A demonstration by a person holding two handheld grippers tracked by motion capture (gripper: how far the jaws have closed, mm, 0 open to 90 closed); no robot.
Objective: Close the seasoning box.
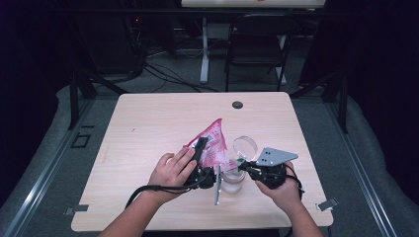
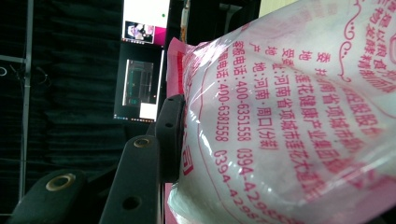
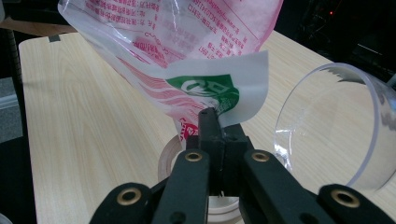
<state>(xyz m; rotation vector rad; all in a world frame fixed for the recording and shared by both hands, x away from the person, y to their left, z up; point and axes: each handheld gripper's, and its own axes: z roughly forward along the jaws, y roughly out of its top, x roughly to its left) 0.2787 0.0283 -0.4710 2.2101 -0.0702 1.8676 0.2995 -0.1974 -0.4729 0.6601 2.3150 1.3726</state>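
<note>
The bag (image 1: pixel 211 143) is clear plastic printed in pink, with rows of pink characters and digits across its see-through white body (image 2: pixel 289 116), curling pink line work near one edge, and a white corner bearing a green emblem (image 3: pixel 210 93). Both the left gripper (image 1: pixel 200 148) and the right gripper (image 3: pixel 208 123) are black, the jaw links showing brass-coloured rivets, and the right one carries a grey plate. The table (image 1: pixel 158 118) is pale wood grain with a dark round plug near its far edge; the jar (image 1: pixel 232 181) and its lid (image 3: pixel 336 126) are colourless and transparent.
</note>
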